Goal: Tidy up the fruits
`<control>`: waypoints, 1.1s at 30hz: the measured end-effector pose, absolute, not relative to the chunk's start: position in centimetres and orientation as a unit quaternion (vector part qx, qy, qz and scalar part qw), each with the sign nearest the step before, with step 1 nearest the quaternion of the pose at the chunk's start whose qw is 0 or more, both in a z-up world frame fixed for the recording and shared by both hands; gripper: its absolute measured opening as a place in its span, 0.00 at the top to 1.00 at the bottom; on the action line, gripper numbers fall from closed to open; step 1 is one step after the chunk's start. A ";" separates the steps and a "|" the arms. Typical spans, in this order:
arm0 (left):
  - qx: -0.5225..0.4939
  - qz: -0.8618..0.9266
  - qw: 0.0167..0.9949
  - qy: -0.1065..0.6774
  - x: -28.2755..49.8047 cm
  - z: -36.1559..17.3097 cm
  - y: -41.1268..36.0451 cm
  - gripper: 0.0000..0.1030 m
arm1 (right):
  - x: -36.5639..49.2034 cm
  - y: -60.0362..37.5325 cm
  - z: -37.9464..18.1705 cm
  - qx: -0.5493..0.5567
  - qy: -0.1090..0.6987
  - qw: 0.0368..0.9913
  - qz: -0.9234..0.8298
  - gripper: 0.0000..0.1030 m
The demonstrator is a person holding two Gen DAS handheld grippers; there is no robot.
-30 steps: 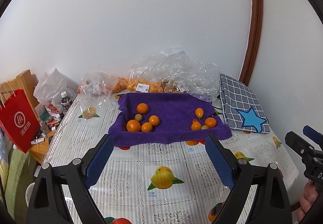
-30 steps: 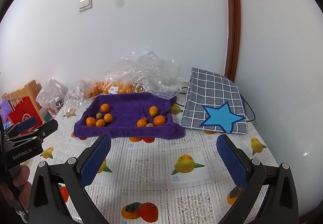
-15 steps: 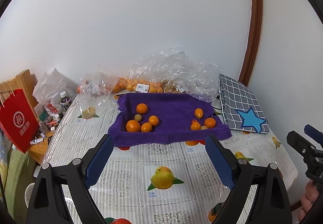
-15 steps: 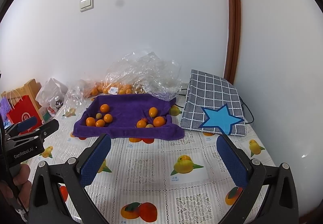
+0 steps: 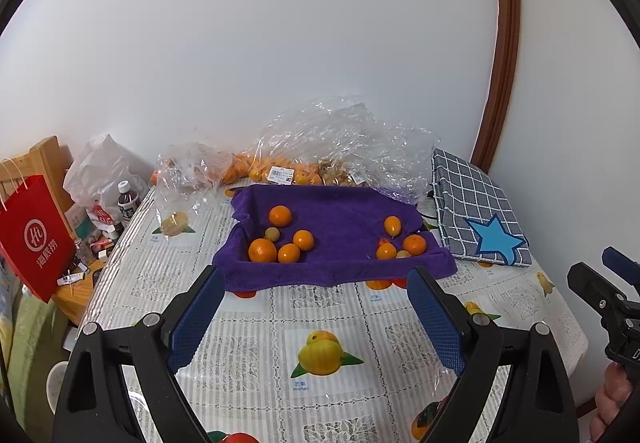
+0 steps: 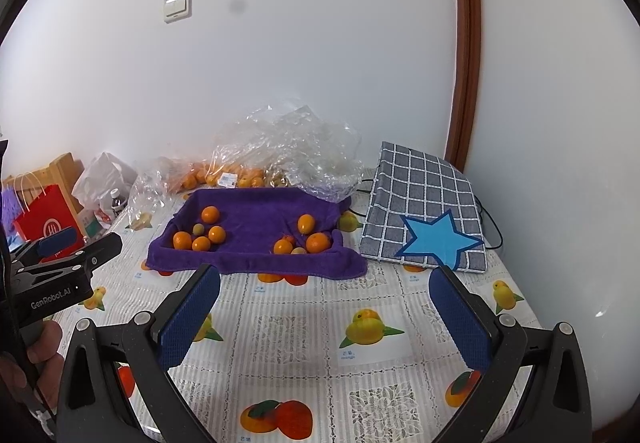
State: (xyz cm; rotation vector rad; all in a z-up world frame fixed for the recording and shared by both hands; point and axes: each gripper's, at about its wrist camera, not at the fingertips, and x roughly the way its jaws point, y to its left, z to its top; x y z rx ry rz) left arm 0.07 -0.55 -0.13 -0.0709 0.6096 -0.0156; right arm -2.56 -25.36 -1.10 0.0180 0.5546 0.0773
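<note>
Both claws hang over the near part of the desk [image 5: 256,327], which wears a fruit-print cloth. The left claw [image 5: 316,319] has its blue pads spread wide, with only bare cloth between them. The right claw [image 6: 324,317] is just as wide apart and grips nothing.

The fruits sit farther back in a purple towel [image 6: 256,219] that forms a shallow tray (its edges stand up around them). They lie in two groups. The left group [image 5: 280,239] is four oranges around one small pale green fruit, close together near the towel's left front corner. The right group [image 5: 400,243] is near the right front corner: an oval yellow-orange fruit a little behind, then two oranges with a small pale fruit between them. A bare stretch of towel separates the groups.

Behind the towel, against the wall, crumpled clear bags [image 5: 340,143] hold more oranges. To the right lies a grey checked pouch [image 6: 424,211] with a blue star, just beside the towel. At the far left, off the desk's edge, stand a red paper bag [image 5: 34,239] and a bottle [image 5: 127,199].

A hand [image 6: 36,359] grips the left claw's handle in the right wrist view.
</note>
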 end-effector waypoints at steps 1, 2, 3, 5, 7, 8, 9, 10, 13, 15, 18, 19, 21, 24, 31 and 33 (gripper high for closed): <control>-0.035 -0.008 0.953 0.300 0.1 -0.1 -0.6 0.10 | -2.6 -25.4 -1.1 0.010 0.273 0.961 0.040 0.00; -0.035 -0.008 0.953 0.300 0.1 -0.1 -0.6 0.10 | -2.6 -25.4 -1.0 0.011 0.273 0.961 0.042 0.00; -0.035 -0.008 0.953 0.299 0.1 -0.1 -0.7 0.10 | -2.6 -25.4 -1.0 0.011 0.272 0.961 0.042 0.00; -0.037 -0.008 0.953 0.300 0.2 -0.1 -0.6 0.10 | -2.7 -25.3 -0.9 0.009 0.272 0.961 0.042 0.00; -0.038 -0.009 0.953 0.299 0.4 0.0 -0.7 0.10 | -2.7 -25.3 -0.9 0.009 0.271 0.962 0.043 0.00; -0.038 -0.009 0.953 0.299 0.3 0.1 -0.6 0.10 | -2.7 -25.3 -0.8 0.009 0.270 0.962 0.043 0.00; -0.038 -0.008 0.953 0.299 0.3 0.1 -0.7 0.10 | -2.7 -25.2 -0.8 0.009 0.271 0.962 0.043 0.00; -0.039 -0.008 0.953 0.300 0.3 0.1 -0.6 0.10 | -2.7 -25.2 -0.8 0.008 0.270 0.962 0.043 0.00; -0.040 -0.008 0.953 0.300 0.3 0.2 -0.5 0.10 | -2.7 -25.2 -0.8 0.008 0.270 0.962 0.043 0.00; -0.040 -0.007 0.953 0.299 0.3 0.2 -0.4 0.10 | -2.8 -25.2 -0.8 0.008 0.271 0.962 0.043 0.00; -0.041 -0.008 0.954 0.298 0.4 0.3 -0.4 0.10 | -2.7 -25.2 -0.8 0.007 0.271 0.961 0.045 0.00; -0.041 -0.008 0.954 0.298 0.4 0.3 -0.5 0.10 | -2.7 -25.3 -0.8 0.008 0.273 0.961 0.044 0.00; -0.042 -0.008 0.954 0.296 0.3 0.3 -0.4 0.10 | -2.7 -25.3 -0.9 0.007 0.274 0.961 0.044 0.00; -0.041 -0.008 0.954 0.296 0.3 0.3 -0.4 0.10 | -2.7 -25.2 -0.9 0.007 0.272 0.961 0.043 0.00; -0.041 -0.008 0.954 0.296 0.2 0.4 -0.3 0.10 | -2.9 -25.1 -0.8 0.006 0.265 0.963 0.051 0.00; -0.041 -0.006 0.955 0.295 0.2 0.3 -0.1 0.10 | -3.1 -25.0 -0.8 0.004 0.263 0.963 0.054 0.00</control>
